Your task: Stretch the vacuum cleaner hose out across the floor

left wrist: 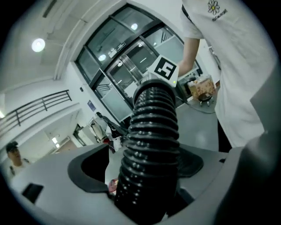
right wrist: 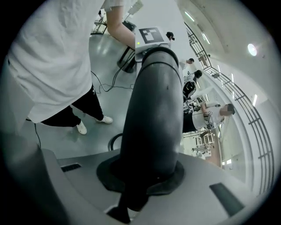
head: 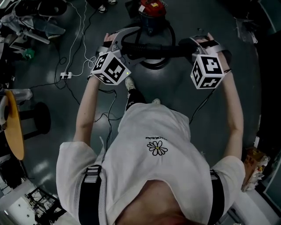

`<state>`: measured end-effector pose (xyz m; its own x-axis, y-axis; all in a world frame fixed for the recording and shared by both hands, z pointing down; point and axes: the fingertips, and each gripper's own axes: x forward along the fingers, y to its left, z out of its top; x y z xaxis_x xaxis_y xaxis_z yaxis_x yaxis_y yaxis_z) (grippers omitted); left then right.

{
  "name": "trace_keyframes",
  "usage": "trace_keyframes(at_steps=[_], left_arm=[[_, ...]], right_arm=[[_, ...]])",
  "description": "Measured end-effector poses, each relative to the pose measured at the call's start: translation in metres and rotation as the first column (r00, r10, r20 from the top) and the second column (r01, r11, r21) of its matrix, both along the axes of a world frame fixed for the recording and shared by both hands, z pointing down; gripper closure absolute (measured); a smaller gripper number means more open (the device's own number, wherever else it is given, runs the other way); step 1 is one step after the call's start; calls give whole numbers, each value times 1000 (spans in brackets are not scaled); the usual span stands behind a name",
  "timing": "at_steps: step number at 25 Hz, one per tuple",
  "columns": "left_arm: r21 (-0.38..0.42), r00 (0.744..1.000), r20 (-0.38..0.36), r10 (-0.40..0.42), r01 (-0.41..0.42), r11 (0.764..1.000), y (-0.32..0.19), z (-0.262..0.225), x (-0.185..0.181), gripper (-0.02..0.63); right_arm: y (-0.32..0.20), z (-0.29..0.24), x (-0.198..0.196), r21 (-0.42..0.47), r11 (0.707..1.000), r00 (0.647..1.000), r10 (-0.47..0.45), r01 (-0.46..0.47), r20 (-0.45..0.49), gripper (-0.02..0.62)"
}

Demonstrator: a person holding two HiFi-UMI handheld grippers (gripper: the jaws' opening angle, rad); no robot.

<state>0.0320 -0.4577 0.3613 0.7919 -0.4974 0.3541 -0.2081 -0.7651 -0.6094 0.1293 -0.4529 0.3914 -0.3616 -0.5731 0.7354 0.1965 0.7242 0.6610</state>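
The black vacuum hose (head: pixel 149 49) runs level between my two grippers, above the floor. Behind it stands the red vacuum cleaner (head: pixel 151 11). My left gripper (head: pixel 131 45) is around the ribbed part of the hose (left wrist: pixel 151 145). Its jaws stand wide, and there is a gap between the left pad (left wrist: pixel 85 171) and the ribs. My right gripper (head: pixel 192 45) is shut on the smooth black end tube (right wrist: pixel 153 110), whose sides are wrapped by the dark pads (right wrist: pixel 173 176). In each gripper view the hose leads straight to the other gripper's marker cube.
A white power strip with cables (head: pixel 66 75) lies on the dark floor to the left. A round wooden tabletop (head: pixel 13 127) and a black stool (head: pixel 39 116) are at the far left. A brown package (head: pixel 254 162) sits at the right edge. Other people stand far off (left wrist: pixel 13 154).
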Motion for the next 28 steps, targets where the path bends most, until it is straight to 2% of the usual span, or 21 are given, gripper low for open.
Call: trace_keyframes(at_steps=[2,4,6,8,11,12,14,16,18,19,21,22,23,24,25,27,28], left_arm=[[-86,999,34,15,-12,996,9,9,1,206],[-231,991,129,39,-8,973,22,33,-1,207],[-398,973,201,114,-26,917,45,59,-1,207],[-527,958,192,213,-82,846,75,70,7,210],[-663,940,48,337,-222,714,129,61,26,293],[-688,933,-13,361,-270,673,146,54,30,335],[-708,910,-130,393,-363,606,179,37,35,411],[-704,871,-259,417,-466,536,216,13,35,486],[-685,816,-402,416,-569,455,261,-16,30,500],[-670,790,-454,412,-607,427,285,-29,24,505],[-645,759,-490,428,-646,407,336,-47,9,506],[-638,745,-498,445,-662,394,364,-53,1,506],[-628,723,-514,462,-684,371,393,-58,-8,506],[-615,692,-544,475,-713,335,423,-66,-16,506],[-599,655,-585,478,-747,289,452,-75,-24,506],[-560,576,-679,455,-807,188,502,-98,-36,506],[-535,542,-721,432,-831,151,523,-109,-39,506]], right_arm=[[1,-2,0,20,1000,1000,7,-7,4,528],[0,-5,1,60,998,999,22,-21,-25,528],[-1,-11,2,120,992,998,30,-24,-51,528],[-2,-27,2,213,977,1000,25,-21,-16,528],[2,-72,-9,370,929,993,-19,-26,117,529],[5,-86,-15,413,910,989,-36,-26,142,529],[13,-107,-28,476,879,983,-62,-27,171,529],[26,-122,-44,511,859,972,-88,-37,219,529],[49,-134,-65,516,856,948,-126,-45,293,529],[66,-140,-78,510,859,929,-159,-36,333,529],[107,-149,-112,503,864,877,-256,20,406,529],[130,-153,-132,503,863,842,-312,58,439,529],[156,-156,-152,500,861,801,-363,93,476,529],[181,-159,-170,492,862,757,-401,121,516,529],[205,-160,-187,474,869,711,-423,142,561,529],[248,-158,-215,398,899,625,-418,182,659,528],[267,-155,-226,343,917,588,-395,204,706,528]])
